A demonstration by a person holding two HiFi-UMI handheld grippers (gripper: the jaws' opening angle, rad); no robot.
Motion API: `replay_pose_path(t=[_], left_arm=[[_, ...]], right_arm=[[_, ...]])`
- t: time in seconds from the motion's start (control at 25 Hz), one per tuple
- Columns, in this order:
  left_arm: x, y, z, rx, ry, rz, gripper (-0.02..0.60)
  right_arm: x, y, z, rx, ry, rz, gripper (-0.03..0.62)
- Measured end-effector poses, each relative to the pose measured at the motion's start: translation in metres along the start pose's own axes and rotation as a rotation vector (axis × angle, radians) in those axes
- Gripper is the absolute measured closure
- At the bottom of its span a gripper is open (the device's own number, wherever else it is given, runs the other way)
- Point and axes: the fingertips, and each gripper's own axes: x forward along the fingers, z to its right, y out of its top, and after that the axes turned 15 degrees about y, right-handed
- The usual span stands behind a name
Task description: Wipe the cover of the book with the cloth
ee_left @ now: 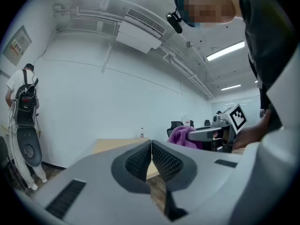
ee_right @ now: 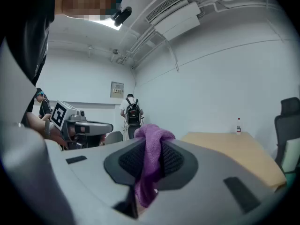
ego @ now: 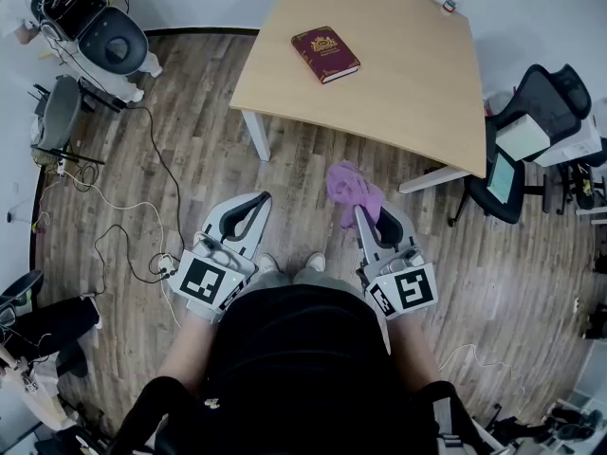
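Wood-plank floor [ego: 123,159] runs under me; the light wooden table [ego: 398,83] stands ahead of both jaws. On it, well beyond the tips, lies the dark red hardback book [ego: 325,53]. It looks stiff and flat, and I judge it would slide unless I pin an edge. My right gripper [ee_right: 151,153] pinches the soft, limp purple cloth [ego: 351,186], bunched above its tips. My left gripper [ee_left: 151,149] is closed on nothing.

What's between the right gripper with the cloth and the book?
In the head view, only bare floor, then the table edge and its bare top, lie between the right gripper, shut on the cloth, and the book.
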Motion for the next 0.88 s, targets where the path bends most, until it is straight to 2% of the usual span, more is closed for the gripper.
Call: replay_pose_path(t=[0.4, 0.88], left_arm=[[0.021, 0.0, 0.022, -0.008, 0.004, -0.007, 0.561], [0.066, -0.008, 0.075, 0.011, -0.006, -0.053, 0.561]], right_arm=[[-0.019, -0.003, 0.025, 0.007, 0.006, 0.019, 0.526], [-0.081, -0.015, 0.084, 0.113, -0.071, 0.091, 0.526]])
